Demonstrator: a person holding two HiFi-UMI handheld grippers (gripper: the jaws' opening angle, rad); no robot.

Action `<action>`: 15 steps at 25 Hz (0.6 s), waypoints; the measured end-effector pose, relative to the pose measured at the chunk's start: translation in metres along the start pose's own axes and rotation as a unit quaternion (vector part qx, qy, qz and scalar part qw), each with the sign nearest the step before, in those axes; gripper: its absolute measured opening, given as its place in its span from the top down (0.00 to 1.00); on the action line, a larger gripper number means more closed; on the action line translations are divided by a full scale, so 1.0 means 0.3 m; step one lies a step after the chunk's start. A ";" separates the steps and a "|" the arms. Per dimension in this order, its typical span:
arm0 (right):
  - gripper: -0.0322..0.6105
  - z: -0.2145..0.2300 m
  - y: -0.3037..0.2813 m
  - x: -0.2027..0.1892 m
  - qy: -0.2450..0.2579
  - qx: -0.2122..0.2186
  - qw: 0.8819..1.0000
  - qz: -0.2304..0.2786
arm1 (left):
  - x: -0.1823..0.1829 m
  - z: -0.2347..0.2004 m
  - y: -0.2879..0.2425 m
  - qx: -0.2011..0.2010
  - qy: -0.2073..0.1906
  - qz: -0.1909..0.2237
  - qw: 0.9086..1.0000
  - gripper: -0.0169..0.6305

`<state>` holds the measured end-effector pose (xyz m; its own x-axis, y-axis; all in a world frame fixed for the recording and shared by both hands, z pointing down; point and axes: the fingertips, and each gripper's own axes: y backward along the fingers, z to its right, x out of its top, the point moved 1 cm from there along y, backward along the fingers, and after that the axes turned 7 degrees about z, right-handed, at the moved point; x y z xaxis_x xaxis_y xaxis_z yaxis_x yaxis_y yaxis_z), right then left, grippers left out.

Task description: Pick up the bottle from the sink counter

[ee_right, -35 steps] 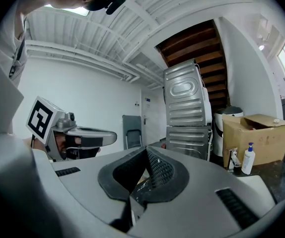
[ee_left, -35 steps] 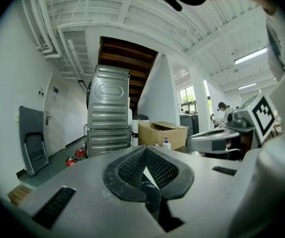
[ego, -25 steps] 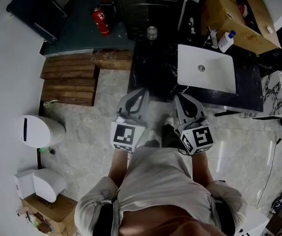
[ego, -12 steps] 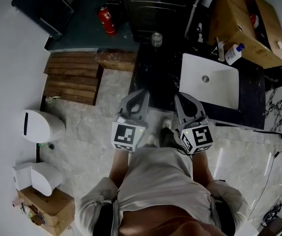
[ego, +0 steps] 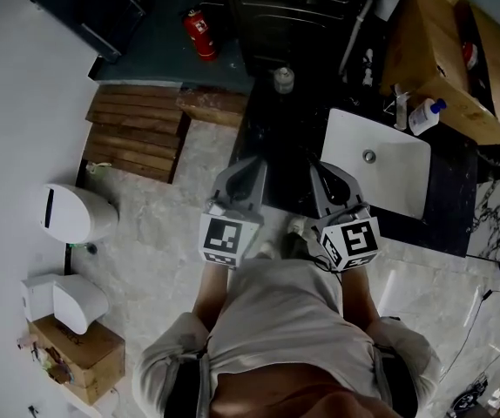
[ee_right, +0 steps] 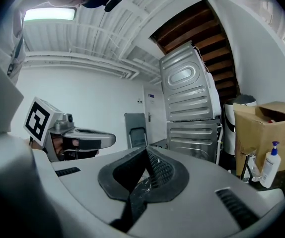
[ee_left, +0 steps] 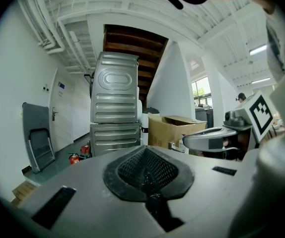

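So the left claw (ee_left: pixel 145 151) is pressed together, pads meeting in a tight point with nothing between them. The right claw (ee_right: pixel 146 150) is the same deal, pinched closed and empty. Each one shows up in the other's view, so they sit side by side, pretty close. Both are held just in front of the person's chest and point out roughly level. From the head view their tips overlap the near edge of the dark counter (ego: pixel 276 138), and the marker cubes (ego: pixel 224 240) sit back by the person's shirt.

Just right of the right claw's tip is the white sink (ego: pixel 389 177), sunk into the counter. The bottle (ego: pixel 426 116) is white with a blue pump top. It stands upright on the counter at the sink's far right corner, right beside the faucet (ego: pixel 401 104) and up against the big cardboard box (ego: pixel 446 55). It's well apart from both claws, with neither anywhere near touching it. The right gripper view catches it low at the right edge, in front of that box.

At the counter's far left end there's a small jar (ego: pixel 283 80). Behind it are stacked grey metal casings (ego: pixel 293 11). A red fire extinguisher (ego: pixel 200 35) stands on the floor left of those. Closer in, left of the counter, lie wooden pallets (ego: pixel 137 133).
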<state>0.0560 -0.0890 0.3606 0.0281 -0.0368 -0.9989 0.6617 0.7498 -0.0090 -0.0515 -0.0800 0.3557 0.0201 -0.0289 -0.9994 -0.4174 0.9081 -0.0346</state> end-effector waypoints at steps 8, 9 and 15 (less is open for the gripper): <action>0.95 0.099 -0.041 0.023 -0.007 0.020 1.000 0.008 | 0.025 0.010 -0.096 0.016 -0.009 -0.004 1.000 0.97; 0.95 0.112 -0.044 0.024 -0.008 0.021 1.000 0.009 | 0.027 0.012 -0.106 0.018 -0.010 -0.004 1.000 0.97; 0.95 0.160 -0.061 0.014 -0.014 0.023 1.000 0.005 | 0.007 0.012 -0.147 0.026 -0.005 -0.011 1.000 0.97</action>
<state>0.0799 -0.1346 0.3589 0.0550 -0.0484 -0.9973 0.6947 0.7193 0.0034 -0.0299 -0.1185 0.3553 0.0383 -0.0448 -0.9983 -0.3699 0.9274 -0.0558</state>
